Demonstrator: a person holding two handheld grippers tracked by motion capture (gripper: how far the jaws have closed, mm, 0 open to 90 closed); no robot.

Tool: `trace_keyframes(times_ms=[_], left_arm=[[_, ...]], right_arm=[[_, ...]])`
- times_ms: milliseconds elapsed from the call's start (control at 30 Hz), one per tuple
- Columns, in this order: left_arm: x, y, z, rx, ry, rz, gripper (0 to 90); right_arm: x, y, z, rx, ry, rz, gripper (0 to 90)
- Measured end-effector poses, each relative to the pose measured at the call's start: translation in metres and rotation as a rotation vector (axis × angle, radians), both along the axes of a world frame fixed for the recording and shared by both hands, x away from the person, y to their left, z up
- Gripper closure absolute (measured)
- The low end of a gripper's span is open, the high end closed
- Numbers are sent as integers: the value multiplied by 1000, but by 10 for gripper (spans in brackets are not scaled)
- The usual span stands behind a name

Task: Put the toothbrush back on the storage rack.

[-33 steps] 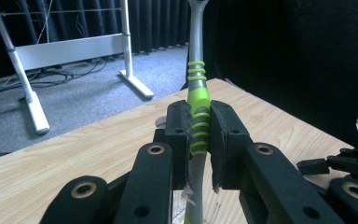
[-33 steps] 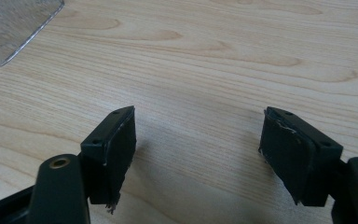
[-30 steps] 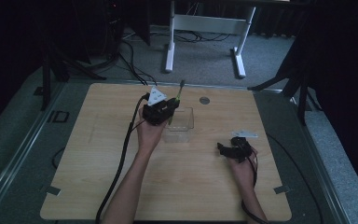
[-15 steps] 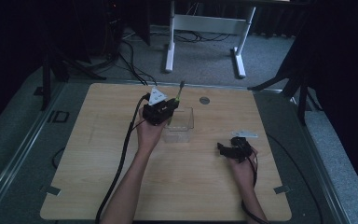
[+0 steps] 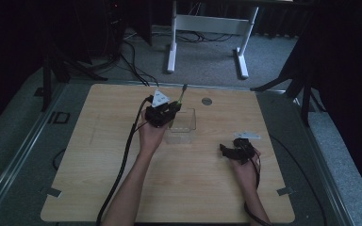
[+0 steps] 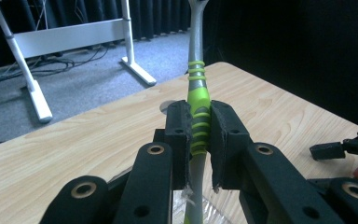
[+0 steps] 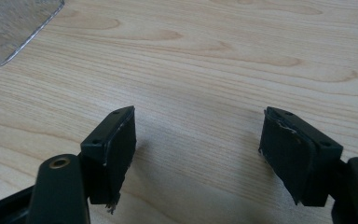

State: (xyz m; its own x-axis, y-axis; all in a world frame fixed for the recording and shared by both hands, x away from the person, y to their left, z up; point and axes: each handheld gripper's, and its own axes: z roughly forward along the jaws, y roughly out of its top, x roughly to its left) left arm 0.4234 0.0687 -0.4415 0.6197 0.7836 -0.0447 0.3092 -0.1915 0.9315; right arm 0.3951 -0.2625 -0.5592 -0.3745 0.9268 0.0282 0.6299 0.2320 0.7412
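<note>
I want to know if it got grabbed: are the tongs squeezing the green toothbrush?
Yes. The left tongs are shut on the toothbrush; both black pads press its green handle.

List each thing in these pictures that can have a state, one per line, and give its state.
Left tongs: shut on the toothbrush handle.
Toothbrush: gripped, held roughly upright, lower end over the clear container.
Right tongs: open, holding nothing, low over bare wood.
Clear container: on the table, open at the top.
Table: wooden top, with a round grommet near its far edge.
</note>
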Motion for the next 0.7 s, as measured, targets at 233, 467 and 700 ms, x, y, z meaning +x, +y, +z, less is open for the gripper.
trace_keyframes(times_ms=[233,467,700], left_arm=[[0,-1,-2,-3,6,-1,786],[1,-1,-4,3,13,-2,786],[2,-1,-8,6,25,-2,786]], right_arm=[[0,0,0,-2,-1,0,267],[0,0,0,-3,-1,0,267],[0,0,0,-2,0,0,267]])
